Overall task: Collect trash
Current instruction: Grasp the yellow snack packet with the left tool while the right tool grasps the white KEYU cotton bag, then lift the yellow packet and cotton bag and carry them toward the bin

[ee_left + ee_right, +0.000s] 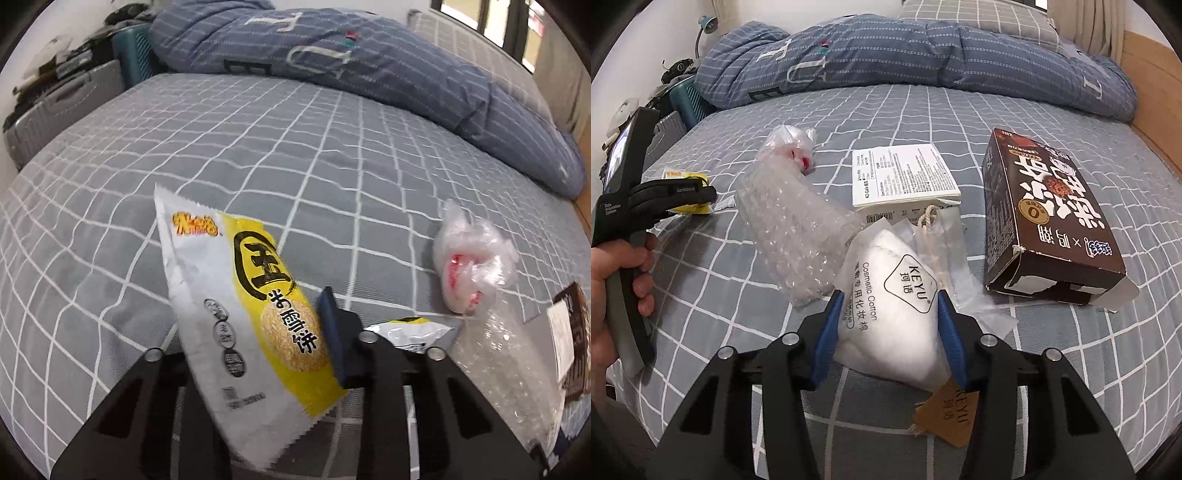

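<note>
A yellow and white snack wrapper stands tilted above the grey checked bed sheet. My left gripper is shut on it; one blue pad presses its right side and the other finger is hidden behind it. From the right wrist view, that left gripper sits at the far left in a person's hand, on the yellow wrapper. My right gripper is shut on a white cosmetic cotton bag, blue pads pressing both sides. A brown tag hangs below it.
On the sheet lie bubble wrap, a crumpled clear plastic bag with red inside, a white printed box, a dark brown carton and a torn wrapper piece. A blue quilt is heaped behind. Suitcases stand beside the bed.
</note>
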Demonstrator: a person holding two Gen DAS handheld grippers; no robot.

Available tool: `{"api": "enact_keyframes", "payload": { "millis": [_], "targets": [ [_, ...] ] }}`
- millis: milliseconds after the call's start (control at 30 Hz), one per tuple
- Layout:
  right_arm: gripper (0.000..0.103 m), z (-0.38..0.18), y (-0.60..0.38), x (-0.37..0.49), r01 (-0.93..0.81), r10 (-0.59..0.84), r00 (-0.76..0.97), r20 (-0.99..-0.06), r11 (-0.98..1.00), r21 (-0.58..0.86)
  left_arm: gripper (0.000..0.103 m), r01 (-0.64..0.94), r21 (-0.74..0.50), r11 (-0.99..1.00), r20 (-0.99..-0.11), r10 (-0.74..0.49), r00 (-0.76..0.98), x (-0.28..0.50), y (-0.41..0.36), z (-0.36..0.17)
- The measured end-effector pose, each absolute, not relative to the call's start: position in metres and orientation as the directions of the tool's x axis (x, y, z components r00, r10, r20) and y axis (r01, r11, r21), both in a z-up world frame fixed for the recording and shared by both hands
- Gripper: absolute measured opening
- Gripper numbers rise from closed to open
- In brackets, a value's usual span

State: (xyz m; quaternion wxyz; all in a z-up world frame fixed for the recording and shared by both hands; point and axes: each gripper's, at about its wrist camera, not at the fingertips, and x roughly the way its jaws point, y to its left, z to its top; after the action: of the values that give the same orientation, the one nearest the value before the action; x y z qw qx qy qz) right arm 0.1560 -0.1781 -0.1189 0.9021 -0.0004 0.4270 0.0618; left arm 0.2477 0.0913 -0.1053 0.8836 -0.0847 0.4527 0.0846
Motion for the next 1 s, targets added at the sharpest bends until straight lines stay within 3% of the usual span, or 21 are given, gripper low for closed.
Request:
{"api": "enact_keyframes", "payload": {
  "millis": [167,1000],
  "targets": [
    [0.045,-0.115,-0.177,0.156,-0.114,0.112,0.634,-0.765,0.992,0.051,0.012,-0.197,-0.075,0.978,-0.806,0.057,0.589,0.243,0.086,-0.096],
    [0.044,-0.086,-0.185,0.135,-0.105,0.103,0.668,-0.737,0.994,0.044,0.011,-0.106,-0.077,0.991,-0.794,0.003,0.607,0.196,0.054,-0.061]
  ]
}}
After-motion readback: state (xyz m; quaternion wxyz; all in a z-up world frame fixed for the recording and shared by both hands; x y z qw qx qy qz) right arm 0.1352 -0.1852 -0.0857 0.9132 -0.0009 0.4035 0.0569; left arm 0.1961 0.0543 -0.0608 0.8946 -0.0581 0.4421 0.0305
